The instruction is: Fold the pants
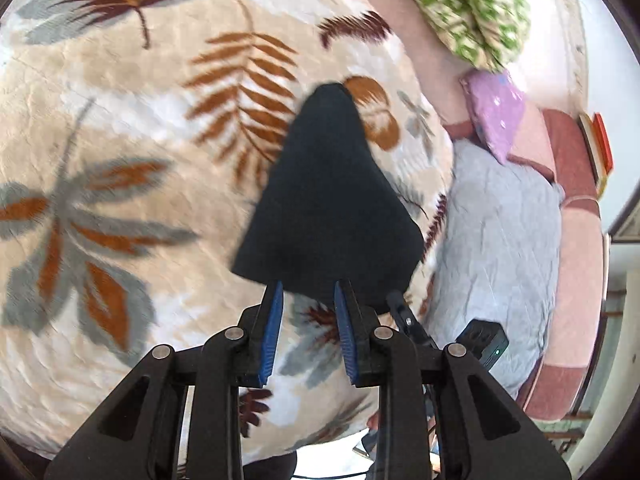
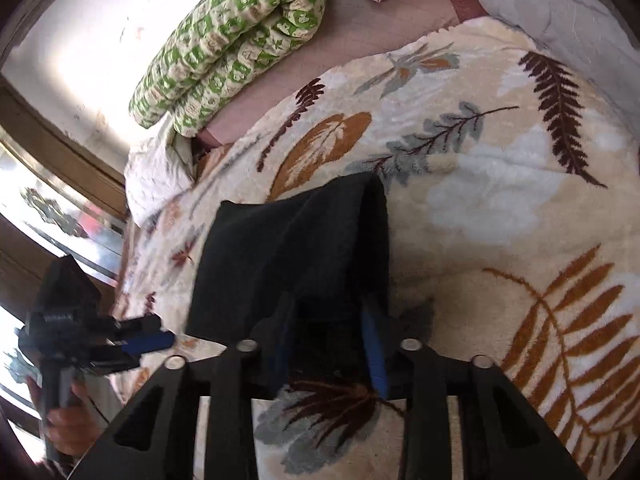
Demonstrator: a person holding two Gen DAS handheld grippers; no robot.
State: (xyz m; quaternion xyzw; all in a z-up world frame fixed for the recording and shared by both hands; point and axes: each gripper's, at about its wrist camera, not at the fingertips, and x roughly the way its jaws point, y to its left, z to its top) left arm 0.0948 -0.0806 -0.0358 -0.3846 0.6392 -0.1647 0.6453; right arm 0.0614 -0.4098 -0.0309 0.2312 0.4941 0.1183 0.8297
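Leaf-patterned blanket (image 2: 500, 200) covers the bed, and the black pants (image 2: 296, 248) lie on it, long axis running away from both grippers. Right gripper (image 2: 332, 344) seems clamped on their near edge. Left gripper (image 1: 308, 312) is apart with nothing between, just short of them.

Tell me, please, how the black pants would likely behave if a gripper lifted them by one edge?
Probably floppy: the black pants lie in soft folds and rounded creases on the leaf-print blanket. Likely to drag rather than slide, since both fabrics look fuzzy. They seem light, barely denting the blanket.
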